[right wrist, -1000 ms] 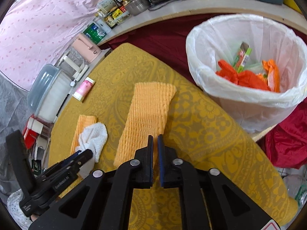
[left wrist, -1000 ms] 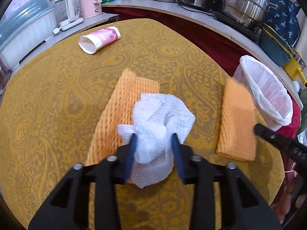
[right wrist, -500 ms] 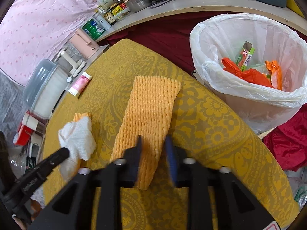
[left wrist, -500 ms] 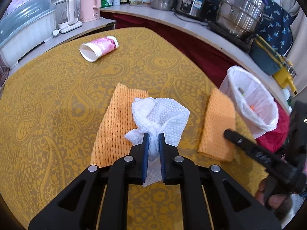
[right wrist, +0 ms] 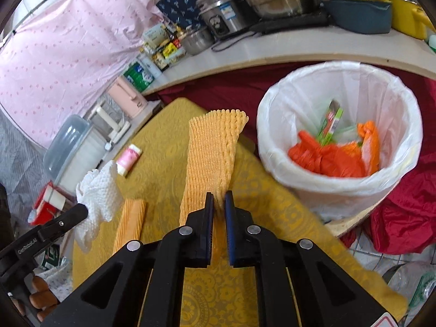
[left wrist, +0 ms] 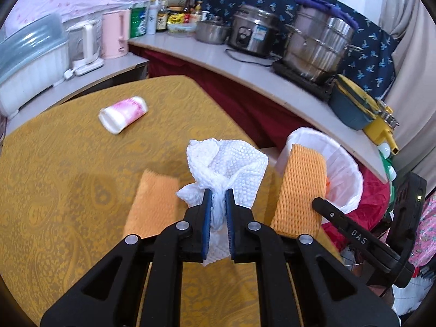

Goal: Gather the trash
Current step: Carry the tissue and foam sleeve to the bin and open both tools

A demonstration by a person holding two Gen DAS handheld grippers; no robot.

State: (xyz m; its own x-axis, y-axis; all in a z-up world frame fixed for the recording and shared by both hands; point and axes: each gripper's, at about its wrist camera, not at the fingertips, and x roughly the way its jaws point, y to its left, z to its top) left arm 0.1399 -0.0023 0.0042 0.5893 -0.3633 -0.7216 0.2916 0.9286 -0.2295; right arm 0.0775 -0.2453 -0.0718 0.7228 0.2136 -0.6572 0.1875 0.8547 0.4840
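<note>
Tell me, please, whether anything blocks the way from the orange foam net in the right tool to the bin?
Nothing visible does. The orange foam net hangs from the right tool above the table, and the lined bin beside it stands open at the top.

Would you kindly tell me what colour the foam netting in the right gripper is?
Orange foam netting, clearest in the right wrist view.

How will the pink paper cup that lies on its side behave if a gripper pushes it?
The pink paper cup lies on its side, so a push would probably roll it in a curve. It looks empty and light, so it may skid or crush easily.
</note>
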